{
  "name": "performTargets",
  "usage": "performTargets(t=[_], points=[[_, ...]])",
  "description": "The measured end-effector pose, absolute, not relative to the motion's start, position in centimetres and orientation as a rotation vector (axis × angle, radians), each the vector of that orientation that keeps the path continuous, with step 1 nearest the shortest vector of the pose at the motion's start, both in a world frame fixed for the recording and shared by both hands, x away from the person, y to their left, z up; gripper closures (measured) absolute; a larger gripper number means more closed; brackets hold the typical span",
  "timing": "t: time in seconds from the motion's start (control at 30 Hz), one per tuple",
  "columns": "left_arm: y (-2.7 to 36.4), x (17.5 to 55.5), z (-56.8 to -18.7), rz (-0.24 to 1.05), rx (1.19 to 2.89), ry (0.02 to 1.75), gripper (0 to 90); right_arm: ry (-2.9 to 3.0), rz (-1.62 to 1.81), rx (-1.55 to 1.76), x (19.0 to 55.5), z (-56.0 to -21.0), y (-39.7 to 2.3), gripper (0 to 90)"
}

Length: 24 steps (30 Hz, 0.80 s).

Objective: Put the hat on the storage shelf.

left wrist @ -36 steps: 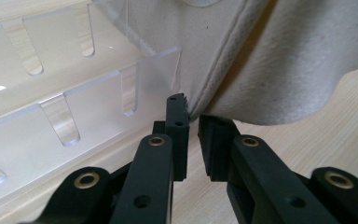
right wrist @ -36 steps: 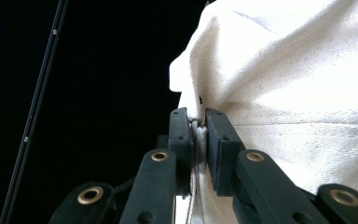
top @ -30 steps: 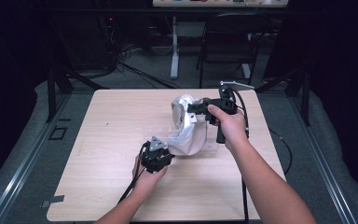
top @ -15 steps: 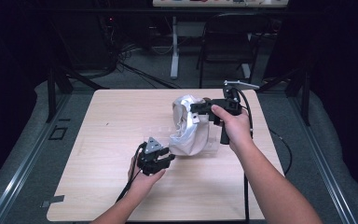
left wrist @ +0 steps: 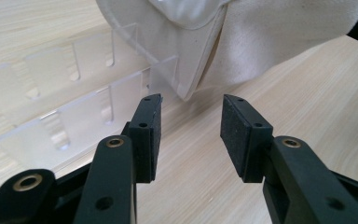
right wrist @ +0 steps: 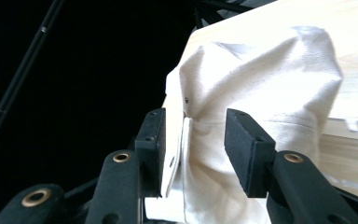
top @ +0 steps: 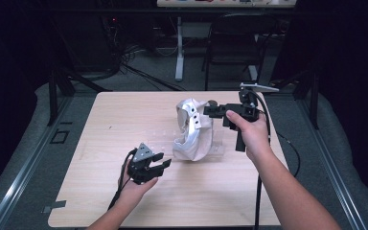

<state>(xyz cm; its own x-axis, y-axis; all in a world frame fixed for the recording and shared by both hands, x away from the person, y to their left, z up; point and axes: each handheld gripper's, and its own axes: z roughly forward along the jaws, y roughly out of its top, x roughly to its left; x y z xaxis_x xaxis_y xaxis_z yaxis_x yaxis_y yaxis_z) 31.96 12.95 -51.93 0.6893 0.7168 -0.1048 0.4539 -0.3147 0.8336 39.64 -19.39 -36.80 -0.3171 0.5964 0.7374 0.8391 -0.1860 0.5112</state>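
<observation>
High view first: the cloth bag [top: 191, 132] sits near the middle of the wooden table [top: 105, 124], crumpled and partly standing, and it lies over a clear plastic rack [top: 215, 149] whose end comes out at the bag's right side.

Your right gripper [top: 210, 111] is at the upper right edge of the bag, pointing to the left across it. From the right gripper view, the bag [right wrist: 261, 116] is directly in front of the fingers and a fold of its stiff edge goes between them. The left finger pad [right wrist: 154, 140] is touching this edge, or almost, but the right pad stands clear of the cloth. The jaws have just been opening and now they are wide; they do not squeeze the bag.

Your left gripper [top: 162, 166] is a little away from the lower left corner of the bag, pointing toward it. From the left gripper view, the fingers [left wrist: 147, 135] are wide apart with only bare table between them; these jaws too have just been opening. The corner of the bag [left wrist: 242, 42] is just ahead of the fingertips, not touching them. The clear rack [left wrist: 70, 102], with its row of slots, lies ahead and to the left of the left finger, running under the bag.
</observation>
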Motion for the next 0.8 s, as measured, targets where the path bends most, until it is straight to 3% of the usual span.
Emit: performTargets(t=[0.5, 0.8], points=[[18.7, 31.3, -53.1, 0.410, 1.949, 1.008, 56.8, -1.980, -1.547, -1.715, 37.1, -37.2, -21.4, 54.4], [19.6, 31.8, -53.7, 0.414, 1.937, 1.044, 55.3, -2.052, -1.525, -1.759, 35.4, -38.7, -22.4, 54.0]])
